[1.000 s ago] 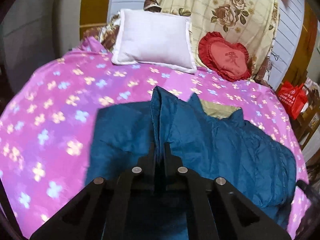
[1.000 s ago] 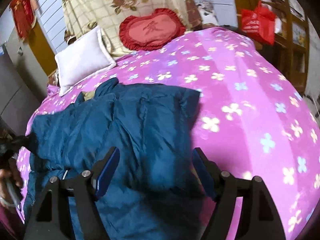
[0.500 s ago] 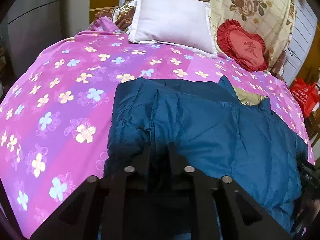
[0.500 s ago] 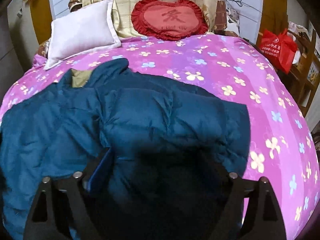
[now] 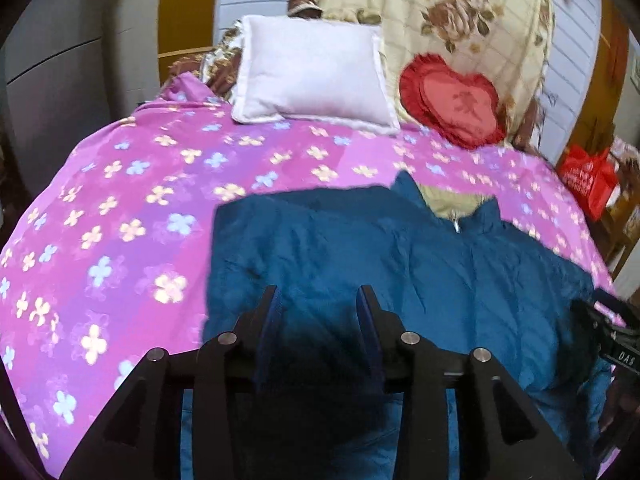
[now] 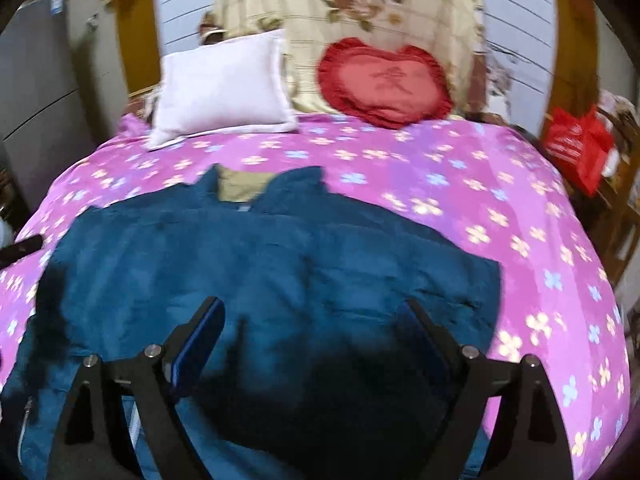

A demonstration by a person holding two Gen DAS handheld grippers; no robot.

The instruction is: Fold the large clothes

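A dark blue padded jacket (image 5: 400,264) lies flat on the pink flowered bed cover (image 5: 120,208), collar toward the pillows, with its olive lining (image 5: 448,202) showing at the neck. It also shows in the right wrist view (image 6: 260,272). My left gripper (image 5: 318,300) is open and empty just above the jacket's left part. My right gripper (image 6: 310,312) is open wide and empty above the jacket's middle. The other gripper shows at the right edge of the left wrist view (image 5: 612,344).
A white pillow (image 5: 312,76) and a red heart cushion (image 5: 456,104) lean on a flowered blanket at the head of the bed. A red bag (image 6: 576,148) sits on wooden furniture to the right. A grey cabinet (image 6: 36,92) stands to the left.
My left gripper was shut on a fold of the jacket; it has let go and opened, and the fold now lies flat. My right gripper stayed open and pulled back over the jacket.
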